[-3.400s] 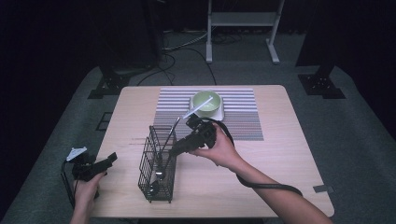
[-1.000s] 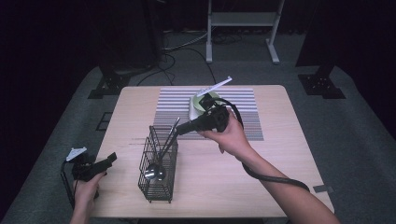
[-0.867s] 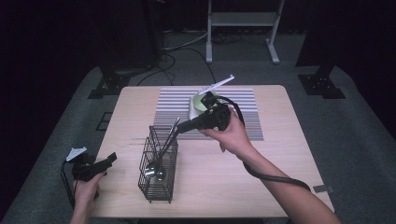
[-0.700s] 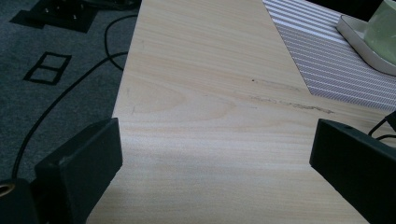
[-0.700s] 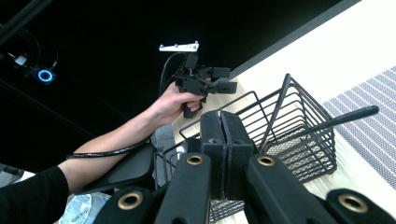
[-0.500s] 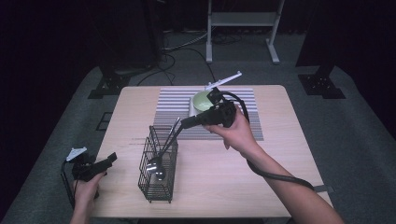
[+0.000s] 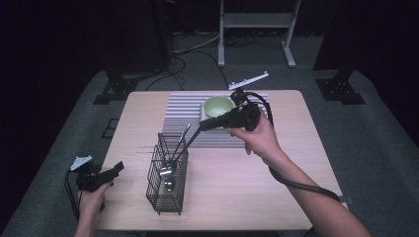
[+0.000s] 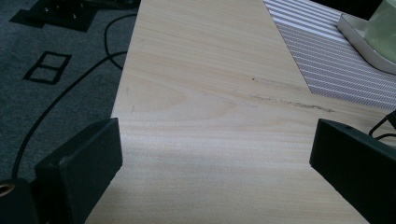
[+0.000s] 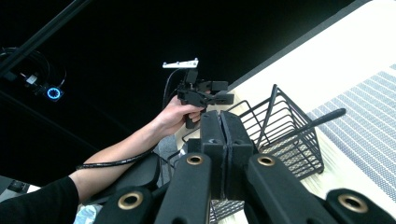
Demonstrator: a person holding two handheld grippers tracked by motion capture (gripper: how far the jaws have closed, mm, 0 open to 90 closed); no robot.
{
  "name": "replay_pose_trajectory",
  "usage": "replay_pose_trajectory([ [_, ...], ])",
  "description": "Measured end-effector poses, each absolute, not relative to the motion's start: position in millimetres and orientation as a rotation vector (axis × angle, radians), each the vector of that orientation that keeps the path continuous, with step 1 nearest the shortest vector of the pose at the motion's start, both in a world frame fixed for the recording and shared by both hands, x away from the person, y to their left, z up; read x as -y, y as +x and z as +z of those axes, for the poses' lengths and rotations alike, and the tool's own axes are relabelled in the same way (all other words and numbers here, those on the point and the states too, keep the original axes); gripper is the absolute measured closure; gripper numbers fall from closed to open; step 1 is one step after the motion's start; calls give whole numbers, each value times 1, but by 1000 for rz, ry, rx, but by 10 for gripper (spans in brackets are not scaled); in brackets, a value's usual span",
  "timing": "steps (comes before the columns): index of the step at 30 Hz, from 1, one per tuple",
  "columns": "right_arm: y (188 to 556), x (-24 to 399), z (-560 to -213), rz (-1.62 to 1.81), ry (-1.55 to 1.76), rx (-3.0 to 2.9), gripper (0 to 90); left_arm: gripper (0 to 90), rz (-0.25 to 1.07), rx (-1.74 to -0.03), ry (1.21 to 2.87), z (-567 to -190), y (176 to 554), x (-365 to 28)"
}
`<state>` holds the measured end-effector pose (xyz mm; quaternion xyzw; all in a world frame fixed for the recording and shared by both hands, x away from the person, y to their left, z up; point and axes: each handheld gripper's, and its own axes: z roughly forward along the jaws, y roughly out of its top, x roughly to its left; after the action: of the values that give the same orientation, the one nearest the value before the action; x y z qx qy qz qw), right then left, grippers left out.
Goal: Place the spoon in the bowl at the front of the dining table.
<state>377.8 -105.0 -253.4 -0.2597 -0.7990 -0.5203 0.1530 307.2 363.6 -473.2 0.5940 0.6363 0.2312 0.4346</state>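
The right gripper (image 7: 203, 126) has its jaws pressed flat together, and whether anything thin is pinched between them cannot be told: in the high view its tip sits just above the upper rim of the black wire utensil basket (image 7: 168, 173), in line with a dark handle (image 7: 191, 140) that slants up out of it. The basket holds a metal spoon (image 7: 166, 173) and at least one more slim utensil (image 7: 179, 143), leaning against its wires. My guess is the right hand (image 7: 257, 138) holds high beyond the basket so a utensil can travel along its own slant. Beyond the basket, a pale green bowl (image 7: 218, 106) sits on a striped placemat (image 7: 185, 106). The left gripper (image 8: 215, 154), jaws spread wide over bare wooden table (image 8: 201, 84), waits well left of the basket
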Motion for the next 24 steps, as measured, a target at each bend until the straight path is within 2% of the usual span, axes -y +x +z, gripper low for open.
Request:
replay_pose_trajectory([
  [24,379,146,-256,-1530,-832,2258,893,13,575,-1588,1482,-474,307,-364],
])
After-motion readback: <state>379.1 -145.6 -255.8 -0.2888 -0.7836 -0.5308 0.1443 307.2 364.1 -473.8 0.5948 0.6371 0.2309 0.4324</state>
